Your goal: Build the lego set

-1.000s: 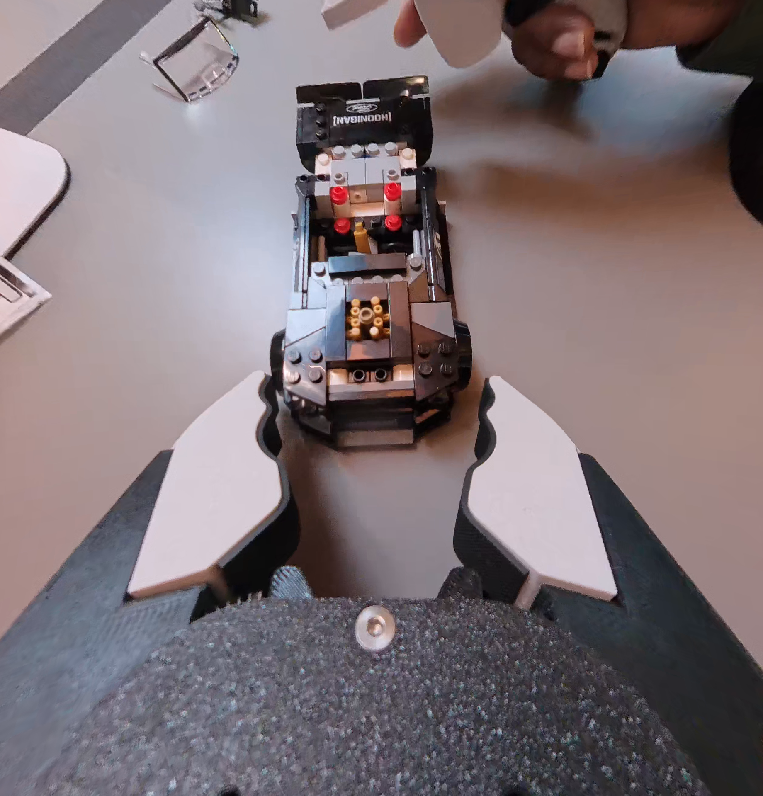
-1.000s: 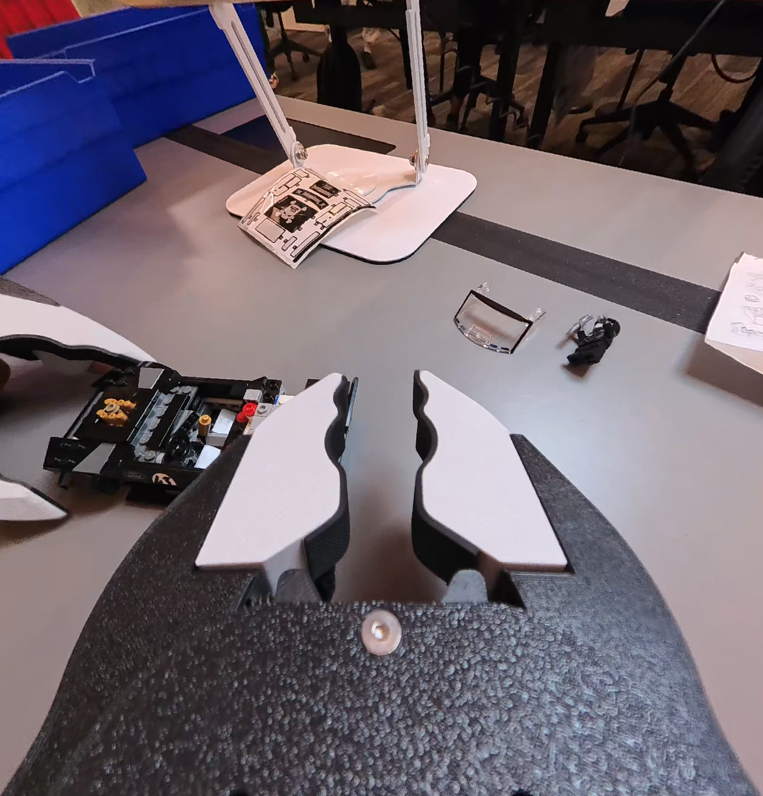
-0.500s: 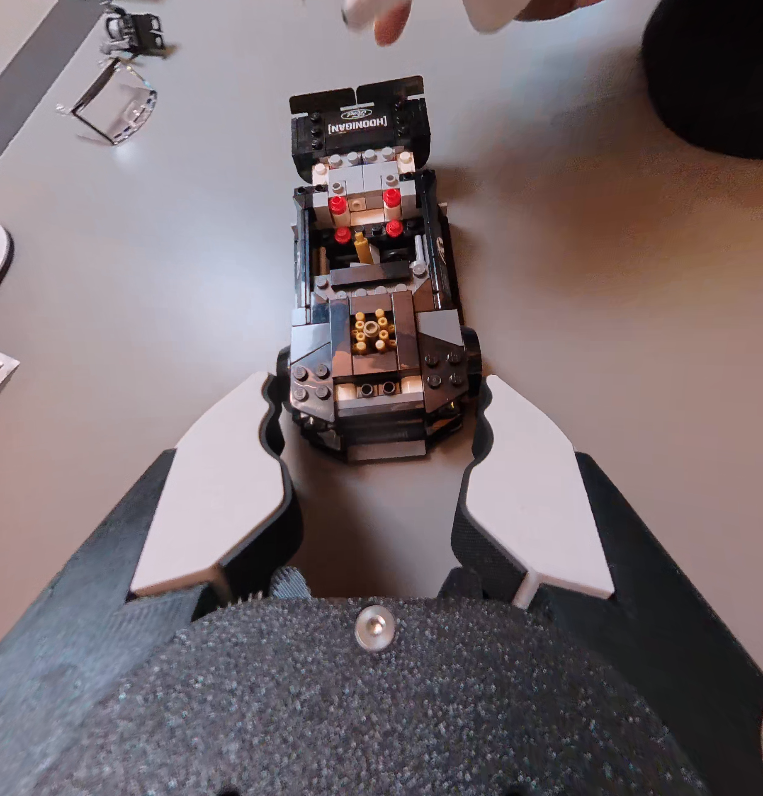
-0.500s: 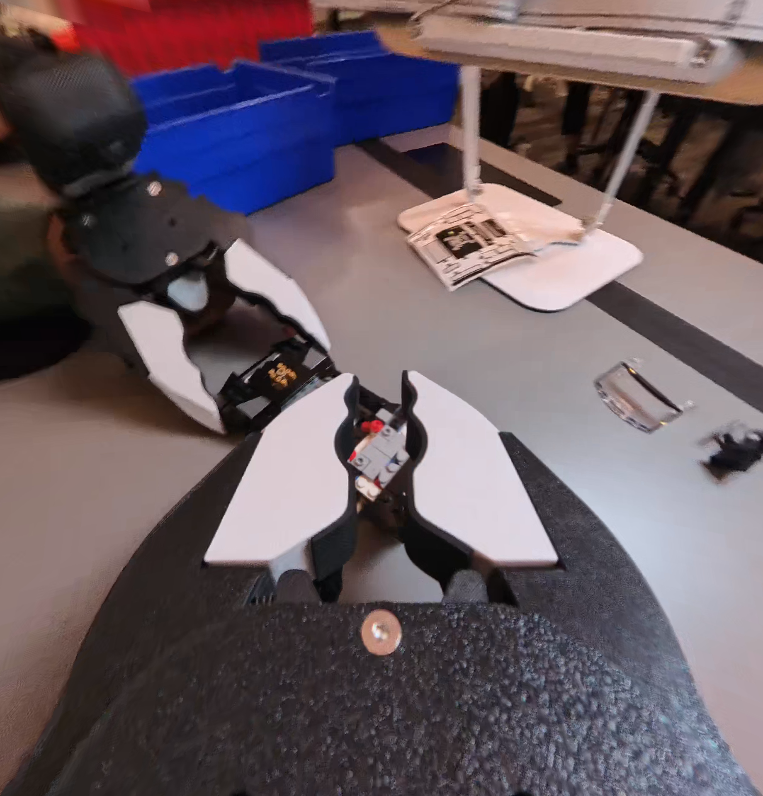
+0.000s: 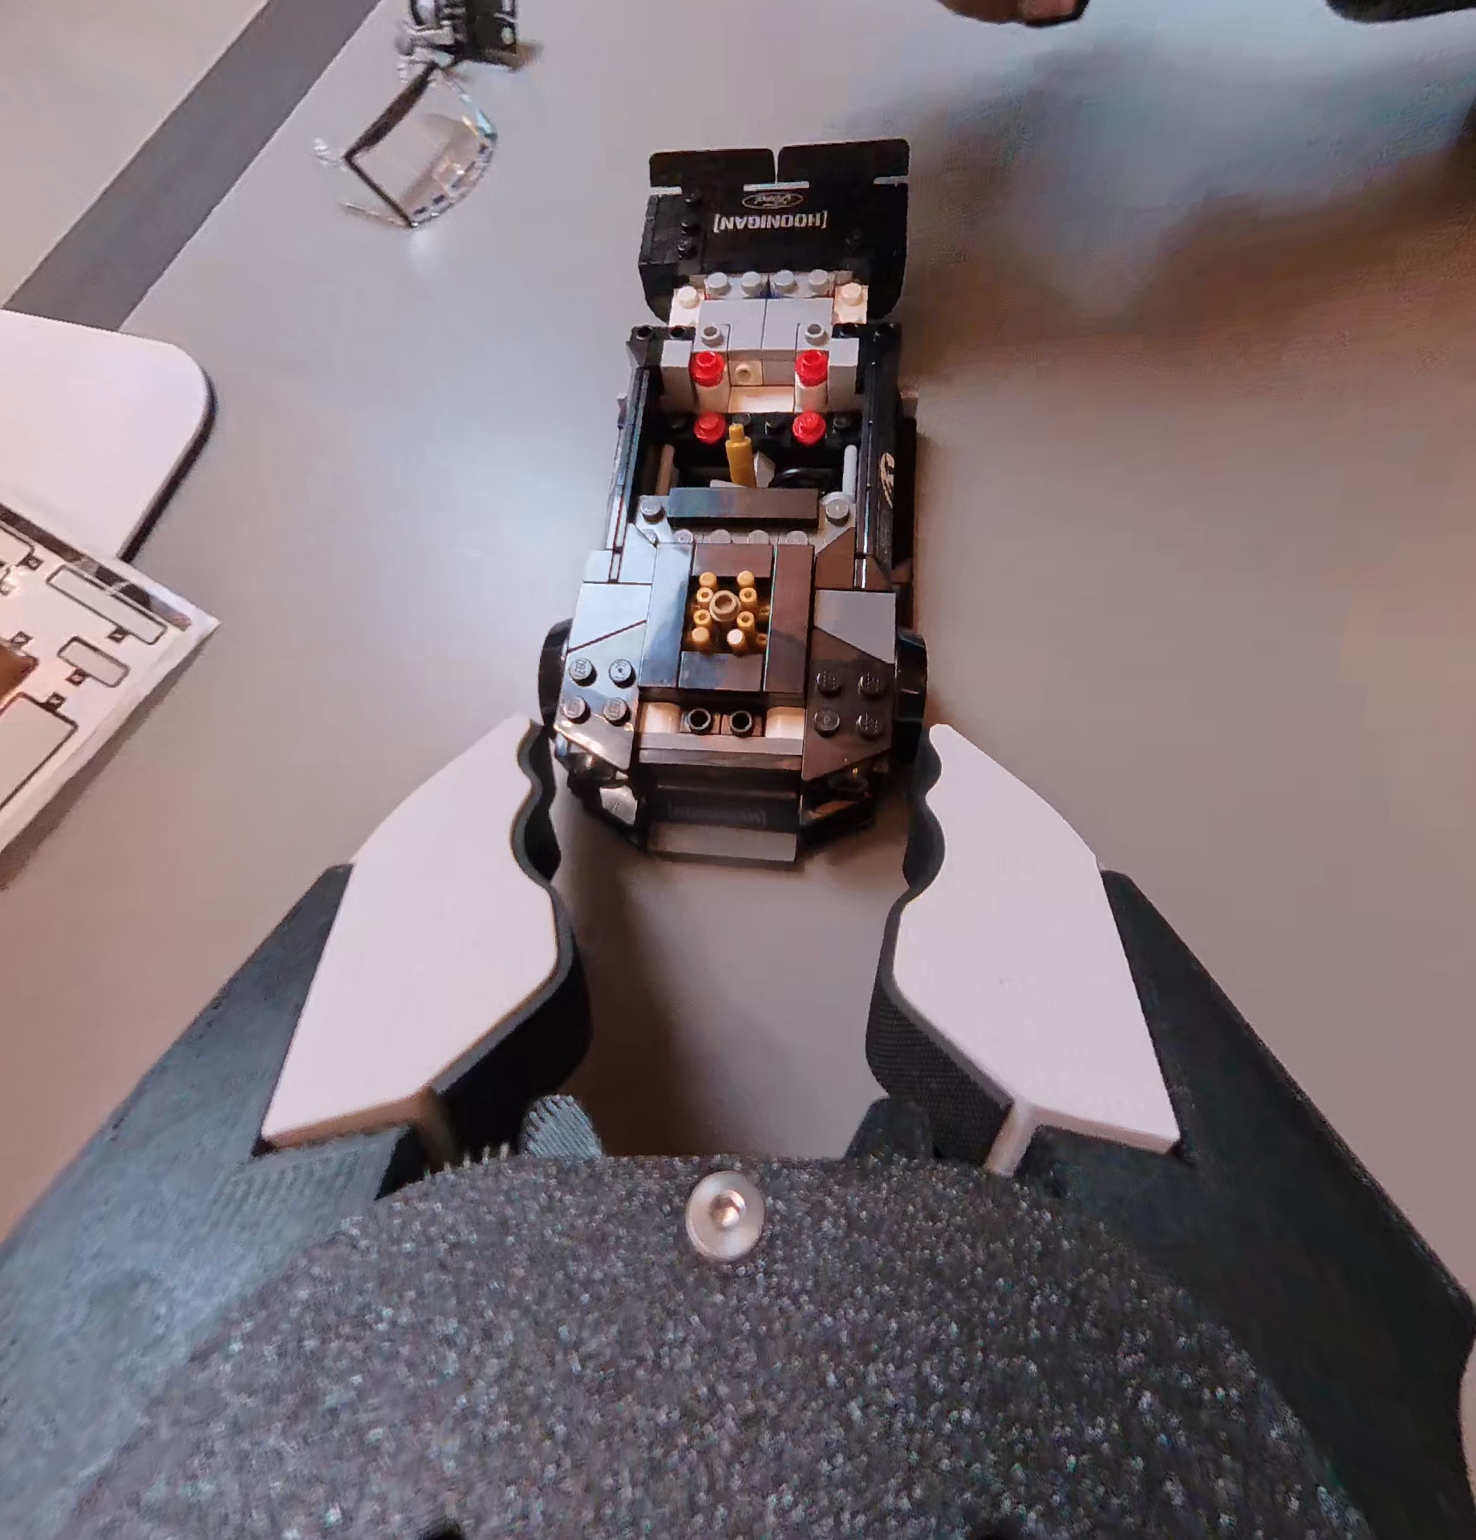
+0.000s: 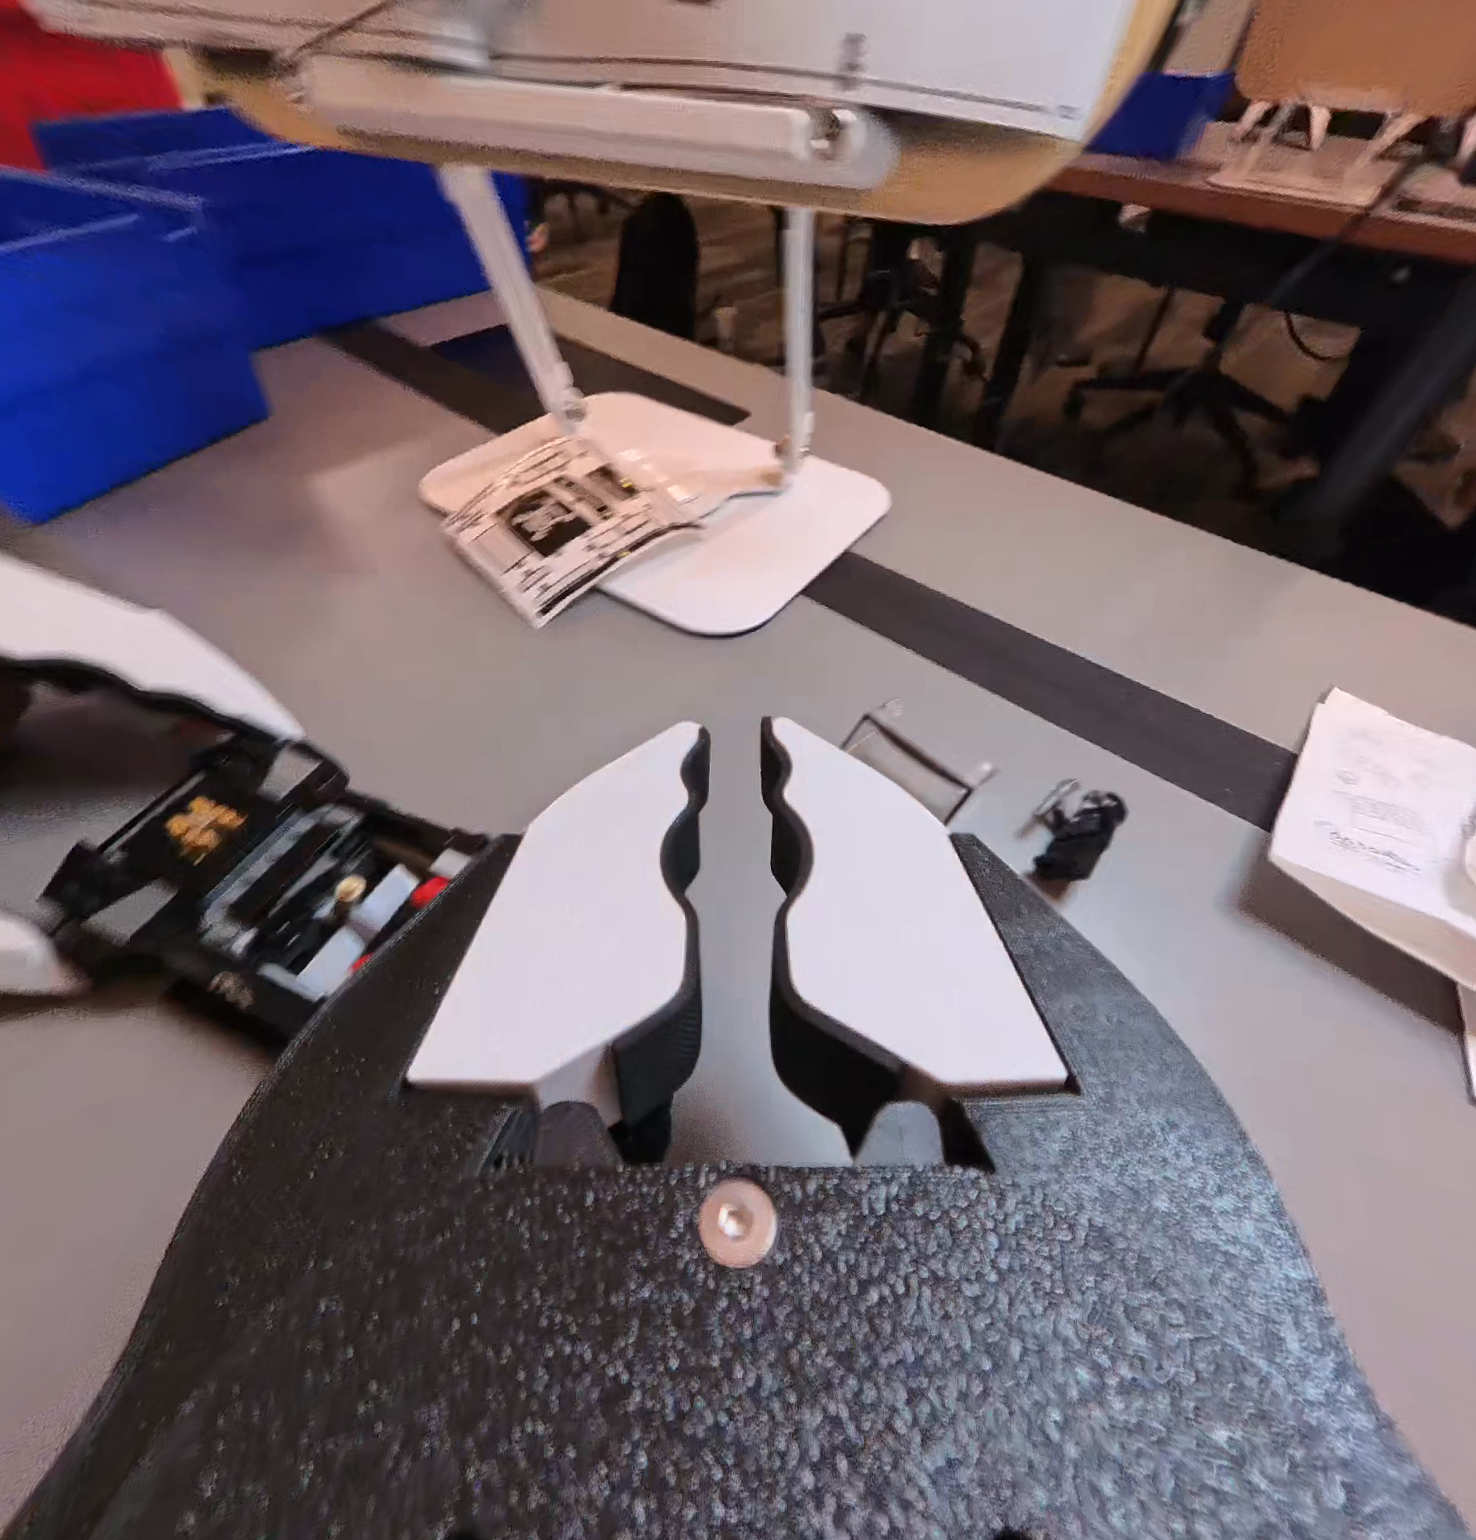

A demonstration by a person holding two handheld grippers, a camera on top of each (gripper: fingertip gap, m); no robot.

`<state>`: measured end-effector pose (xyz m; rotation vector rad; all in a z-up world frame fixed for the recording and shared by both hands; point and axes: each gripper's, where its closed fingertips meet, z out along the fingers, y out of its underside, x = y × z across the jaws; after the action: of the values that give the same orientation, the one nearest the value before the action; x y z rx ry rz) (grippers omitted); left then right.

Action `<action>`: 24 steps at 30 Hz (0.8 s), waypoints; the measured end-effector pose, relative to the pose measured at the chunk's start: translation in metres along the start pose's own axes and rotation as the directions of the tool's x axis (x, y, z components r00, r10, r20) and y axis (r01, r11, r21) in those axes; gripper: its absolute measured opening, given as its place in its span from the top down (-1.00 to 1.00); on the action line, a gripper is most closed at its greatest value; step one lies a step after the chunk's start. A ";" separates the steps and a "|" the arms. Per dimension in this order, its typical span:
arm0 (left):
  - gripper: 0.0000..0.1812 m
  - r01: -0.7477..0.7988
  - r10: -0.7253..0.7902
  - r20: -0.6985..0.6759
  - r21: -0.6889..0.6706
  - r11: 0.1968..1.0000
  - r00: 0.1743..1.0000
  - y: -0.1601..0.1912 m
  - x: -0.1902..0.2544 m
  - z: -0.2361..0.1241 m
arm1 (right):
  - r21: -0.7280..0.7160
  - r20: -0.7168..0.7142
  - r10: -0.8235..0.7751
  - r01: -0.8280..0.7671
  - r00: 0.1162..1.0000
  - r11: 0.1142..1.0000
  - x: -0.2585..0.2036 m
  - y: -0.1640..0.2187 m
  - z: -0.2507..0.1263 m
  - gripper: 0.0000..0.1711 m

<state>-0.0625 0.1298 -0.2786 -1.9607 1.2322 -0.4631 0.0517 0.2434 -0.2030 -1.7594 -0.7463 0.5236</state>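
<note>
Left hand-held gripper (image 5: 730,754) spread around studded black brick car (image 5: 739,583) nose, contact unclear; right hand-held gripper (image 6: 735,746) narrowly parted, empty, over smooth grey tabletop (image 6: 1051,683).

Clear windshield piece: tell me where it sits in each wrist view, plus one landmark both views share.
Left wrist view: clear windshield piece at upper left, beyond the lego car.
Right wrist view: it lies just right of centre, partly behind the right gripper.
Shared landmark: the white stand base.

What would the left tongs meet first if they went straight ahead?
Most likely the front of the lego car: the left tongs stand open, one finger at each side of its nose, so it would slide between them.
</note>
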 end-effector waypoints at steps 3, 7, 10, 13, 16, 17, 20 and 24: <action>0.10 0.026 -0.026 0.031 -0.003 1.000 0.999 -0.002 -0.010 0.004 | 0.024 -0.058 0.077 -0.075 0.995 0.997 0.028 -0.002 0.022 0.87; 0.10 0.050 -0.050 0.058 -0.006 0.999 0.997 -0.003 -0.017 0.006 | 0.020 -0.091 0.104 -0.103 0.990 0.994 0.035 0.004 0.034 0.87; 0.10 0.050 -0.050 0.069 -0.002 0.999 0.996 -0.003 -0.018 0.006 | 0.025 -0.103 0.042 -0.040 0.994 0.999 0.029 0.004 0.027 0.89; 0.11 0.060 -0.060 0.083 -0.003 0.998 0.995 -0.003 -0.019 0.005 | 0.010 -0.099 0.023 -0.022 0.995 1.000 0.025 0.007 0.021 0.89; 0.12 0.057 -0.057 0.100 0.003 0.998 0.993 -0.003 -0.019 0.004 | 0.012 -0.095 0.043 -0.042 0.995 0.999 0.024 0.008 0.016 0.89; 0.13 0.057 -0.057 0.104 0.004 0.998 0.993 -0.003 -0.020 0.003 | 0.013 -0.088 0.054 -0.053 0.995 0.999 0.022 0.008 0.015 0.89; 0.13 0.056 -0.057 0.112 0.006 0.998 0.992 -0.002 -0.019 0.002 | 0.011 -0.085 0.063 -0.062 0.994 0.998 0.021 0.009 0.012 0.89; 0.12 0.054 -0.054 0.111 0.007 0.999 0.992 -0.002 -0.018 0.001 | 0.000 -0.079 0.063 -0.063 0.995 0.998 0.019 0.012 0.013 0.89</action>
<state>-0.0687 0.1463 -0.2765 -1.9927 1.1099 -0.3775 0.0589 0.2631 -0.2175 -1.8002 -0.6380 0.4920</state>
